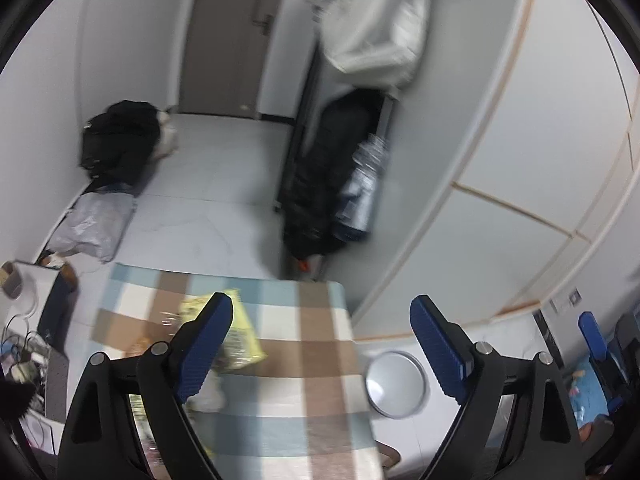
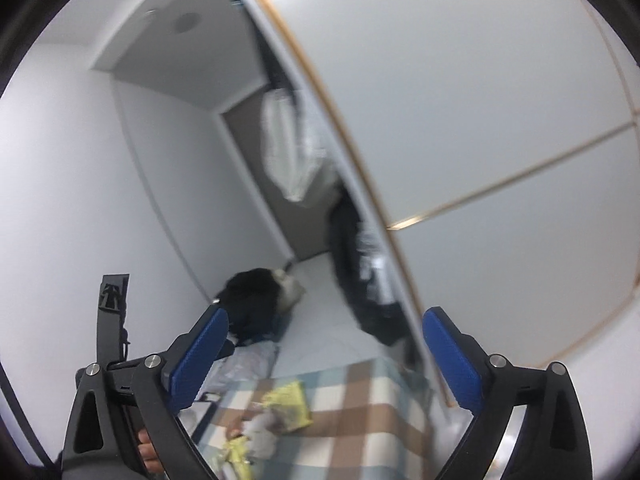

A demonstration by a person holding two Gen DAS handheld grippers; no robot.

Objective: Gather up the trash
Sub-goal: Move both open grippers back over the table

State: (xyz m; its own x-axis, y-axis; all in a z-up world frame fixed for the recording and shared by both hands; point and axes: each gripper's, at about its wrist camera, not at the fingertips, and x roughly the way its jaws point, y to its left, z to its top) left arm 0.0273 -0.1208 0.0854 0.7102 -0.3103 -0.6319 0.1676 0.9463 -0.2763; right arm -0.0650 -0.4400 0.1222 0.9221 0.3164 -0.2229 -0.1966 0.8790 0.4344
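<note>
Checked tablecloth (image 1: 288, 380) in blue, brown and cream over a table. On it, a yellow wrapper (image 1: 244, 340) near the far left part, with a crumpled white scrap (image 1: 208, 394), perhaps tissue, just beside its near edge. Pale tiled floor (image 1: 208, 184) beyond, bearing a black backpack (image 1: 120, 140) against the wall, a grey plastic bag (image 1: 92, 226) near it, and a round white bin (image 1: 396, 384) beside the table's right edge.
</note>
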